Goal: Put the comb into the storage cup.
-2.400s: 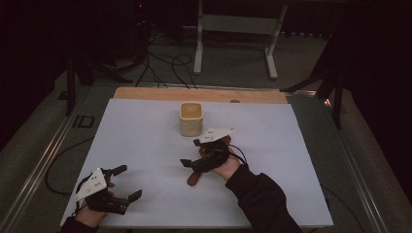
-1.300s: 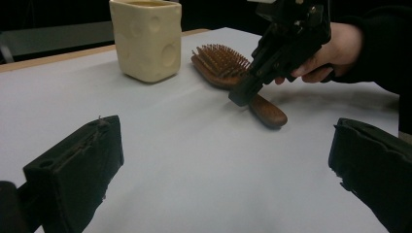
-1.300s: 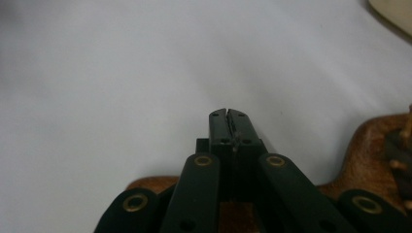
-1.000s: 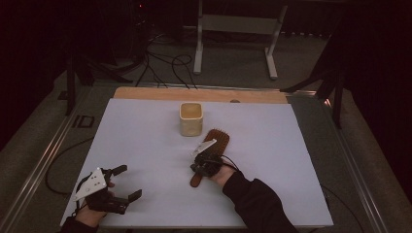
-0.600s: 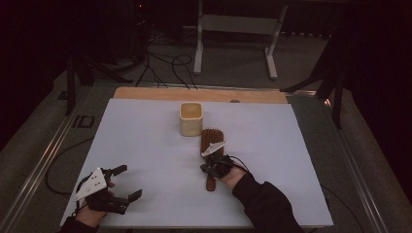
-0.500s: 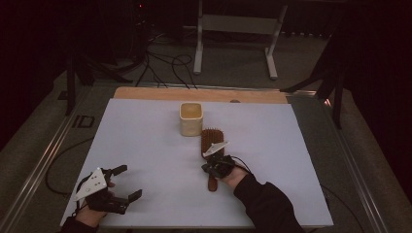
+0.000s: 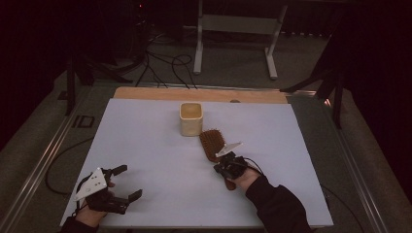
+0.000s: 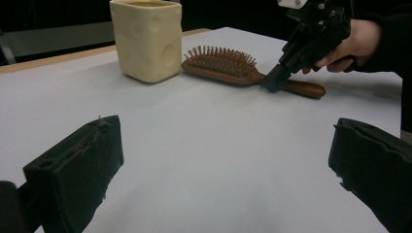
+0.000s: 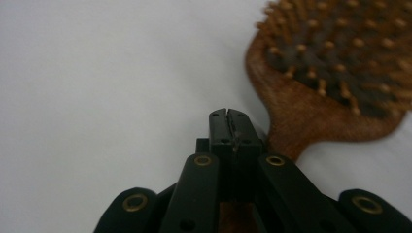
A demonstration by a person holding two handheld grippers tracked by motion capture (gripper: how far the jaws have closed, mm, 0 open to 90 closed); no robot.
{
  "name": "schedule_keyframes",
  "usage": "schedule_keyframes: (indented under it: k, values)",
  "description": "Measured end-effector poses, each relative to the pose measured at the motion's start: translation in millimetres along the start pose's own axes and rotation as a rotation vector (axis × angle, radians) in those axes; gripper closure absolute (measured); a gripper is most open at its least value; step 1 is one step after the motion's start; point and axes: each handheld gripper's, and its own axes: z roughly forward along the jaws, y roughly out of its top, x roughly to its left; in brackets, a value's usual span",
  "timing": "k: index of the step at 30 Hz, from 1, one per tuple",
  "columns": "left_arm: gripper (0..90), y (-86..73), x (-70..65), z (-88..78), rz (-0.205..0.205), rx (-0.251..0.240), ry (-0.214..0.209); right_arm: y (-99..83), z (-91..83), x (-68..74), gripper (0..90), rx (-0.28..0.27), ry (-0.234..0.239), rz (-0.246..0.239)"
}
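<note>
Nudging with pressed-together jaws, the right gripper (image 9: pixel 228 116) may slip off the hairbrush (image 7: pixel 212 144) neck — knocking the cup (image 7: pixel 191 118).

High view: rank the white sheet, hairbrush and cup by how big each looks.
1. White sheet, by far the largest.
2. Hairbrush, longer than the cup is tall.
3. Cup, smallest, though it stands slightly farther from the camera.

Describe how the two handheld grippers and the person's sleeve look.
Both are black tools. The left gripper has two blocky black jaw pads and a pale grey three-cornered plate on top. The right gripper has black linkage bars with brass-coloured rivets, a similar pale plate, and a thin dark cable trailing back. The person's sleeve is dark.
</note>
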Motion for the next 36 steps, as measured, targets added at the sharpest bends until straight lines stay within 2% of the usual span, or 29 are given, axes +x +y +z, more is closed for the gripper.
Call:
schedule_keyframes:
  k: [2,12,25,33,36]
  values:
    - [0.1,0.1,0.0,0.1,0.0,0.0,0.001,-6.0,-4.4,-7.0,90.0,-0.002,-0.016,0.008]
    - [0.0,0.0,-0.1,0.9,0.001,0.001,0.0,-21.7,-20.2,-27.1,90.0,-0.008,-0.032,0.045]
    - [0.1,-0.1,0.1,1.1,0.0,0.001,-0.001,-28.2,-27.6,-37.7,90.0,-0.002,-0.052,0.056]
    - [0.1,-0.1,0.2,1.0,0.0,0.0,0.0,-27.2,-42.5,-39.2,90.0,-0.002,-0.051,0.013]
    - [0.1,0.0,0.2,0.9,-0.001,-0.001,0.0,-26.3,-51.6,-40.3,90.0,0.015,-0.056,-0.023]
